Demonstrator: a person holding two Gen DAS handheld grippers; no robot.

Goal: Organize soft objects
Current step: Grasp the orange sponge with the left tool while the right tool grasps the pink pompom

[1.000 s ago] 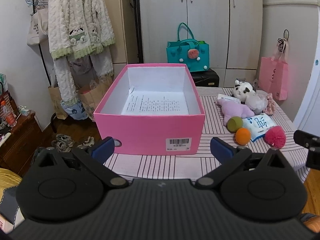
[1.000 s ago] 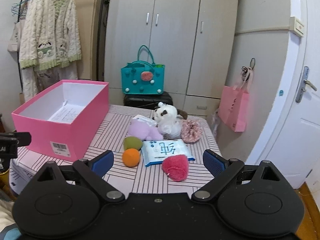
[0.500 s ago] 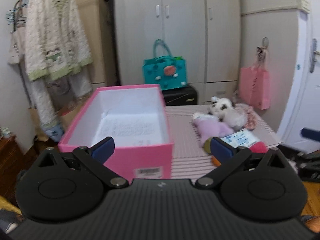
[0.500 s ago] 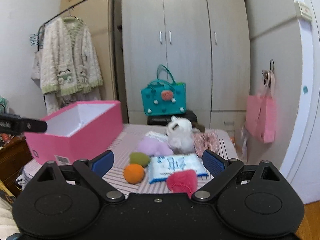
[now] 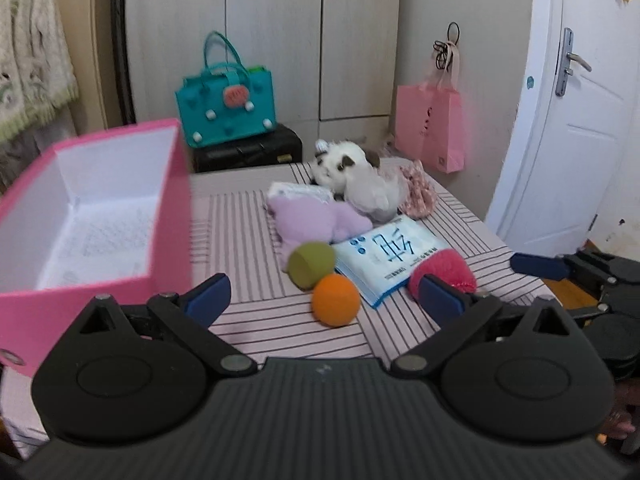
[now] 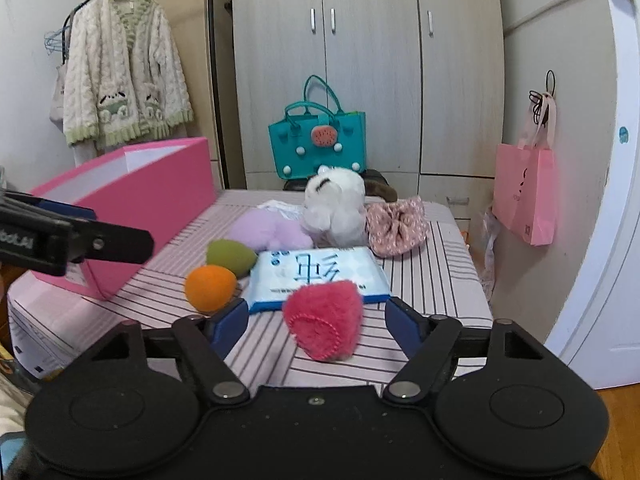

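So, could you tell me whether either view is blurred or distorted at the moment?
Left wrist view: motion blur smears the pink box and the cupboard doors; the orange ball stays fairly crisp. Right wrist view: sharper, the pink puff is clear. Both views: fisheye bending curves the white door and walls.

A bedroom in a home, by the look of it. A tall grey wardrobe (image 6: 368,68) fills the back wall, with a fleecy cream cardigan (image 6: 124,76) on a clothes rail beside it. A teal handbag (image 6: 316,140) sits behind the striped-cloth surface (image 6: 432,280), a pink gift bag (image 6: 524,192) hangs from a hook, and a white door (image 5: 580,120) stands at the right.
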